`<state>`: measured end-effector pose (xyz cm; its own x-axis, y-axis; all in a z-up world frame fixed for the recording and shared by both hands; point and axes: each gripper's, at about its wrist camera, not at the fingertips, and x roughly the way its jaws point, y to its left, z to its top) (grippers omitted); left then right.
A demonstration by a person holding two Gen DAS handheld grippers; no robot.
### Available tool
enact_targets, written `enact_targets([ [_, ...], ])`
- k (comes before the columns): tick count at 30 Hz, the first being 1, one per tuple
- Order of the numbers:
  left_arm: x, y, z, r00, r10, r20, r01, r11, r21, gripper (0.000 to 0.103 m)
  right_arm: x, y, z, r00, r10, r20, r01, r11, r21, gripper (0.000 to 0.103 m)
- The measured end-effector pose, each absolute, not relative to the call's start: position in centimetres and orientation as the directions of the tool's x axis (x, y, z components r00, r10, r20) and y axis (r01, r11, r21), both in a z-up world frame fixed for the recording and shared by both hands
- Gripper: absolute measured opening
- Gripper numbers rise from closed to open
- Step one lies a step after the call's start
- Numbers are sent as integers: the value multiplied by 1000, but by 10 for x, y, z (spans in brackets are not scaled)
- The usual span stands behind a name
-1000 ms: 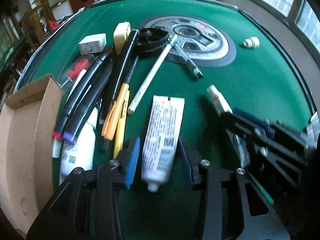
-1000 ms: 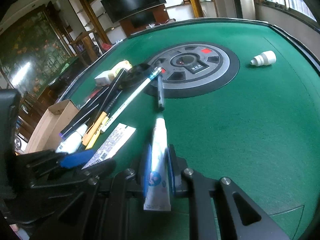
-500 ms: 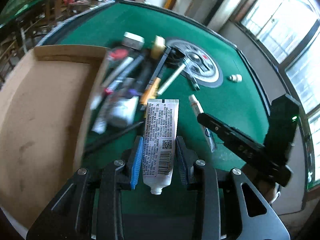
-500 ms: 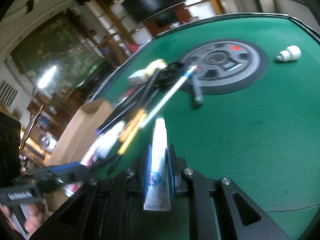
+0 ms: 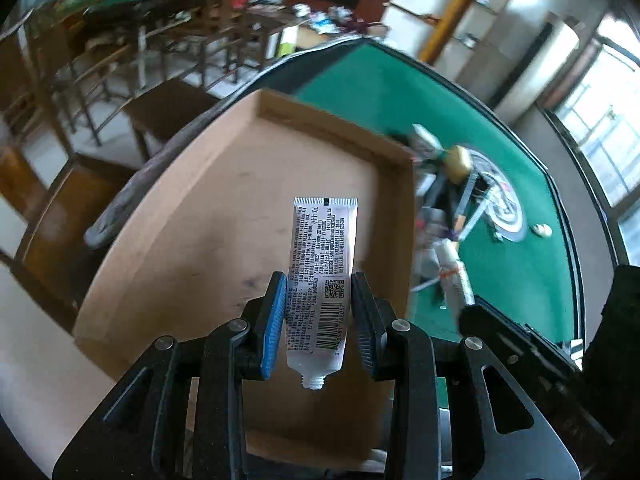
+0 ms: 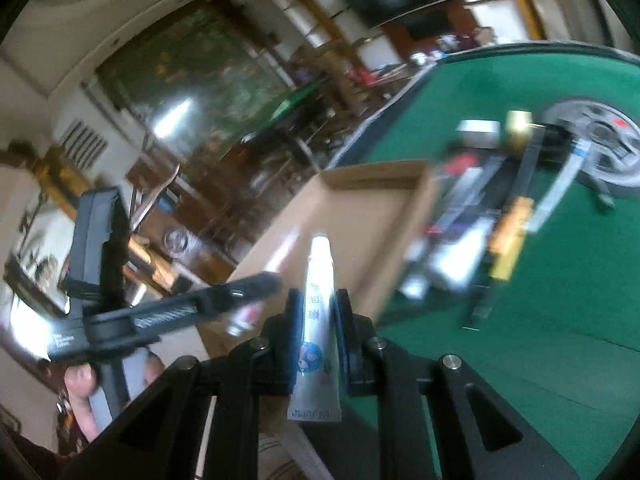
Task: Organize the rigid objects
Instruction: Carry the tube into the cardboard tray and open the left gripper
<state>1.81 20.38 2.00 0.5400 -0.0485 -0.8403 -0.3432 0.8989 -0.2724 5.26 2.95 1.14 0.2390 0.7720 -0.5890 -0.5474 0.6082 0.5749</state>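
My left gripper (image 5: 319, 316) is shut on a flat white tube with black print and a barcode (image 5: 322, 276), held above the floor of a shallow cardboard box (image 5: 224, 216). My right gripper (image 6: 318, 332) is shut on a slim white tube with a blue logo (image 6: 316, 320), held over the near end of the same box (image 6: 360, 216). The left gripper's body (image 6: 160, 312) shows at the left of the right wrist view. A blurred pile of pens and markers (image 6: 492, 216) lies on the green table beside the box.
The green felt table (image 5: 512, 280) has a round grey centre disc (image 5: 504, 208) and a small white piece (image 5: 543, 230) beyond it. Chairs and another table stand past the table's left edge. The right gripper's body (image 5: 560, 344) is at the lower right.
Both grippers have lifted their tubes off the table and swung left. The left tube now hangs over the box interior; the right tube has reached the box's near end.
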Motion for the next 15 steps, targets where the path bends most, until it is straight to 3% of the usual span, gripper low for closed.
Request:
enact_targets([
  [6,17,233,-8,479,-16,-877,-420,874,-246,32,59,101,-18,185,698,-692,-588,643,492,15],
  [15,26,231,-25,438,24,-899,-419,890,-181,32,49,114,-33,206,589,-781,-627,692,357,14],
])
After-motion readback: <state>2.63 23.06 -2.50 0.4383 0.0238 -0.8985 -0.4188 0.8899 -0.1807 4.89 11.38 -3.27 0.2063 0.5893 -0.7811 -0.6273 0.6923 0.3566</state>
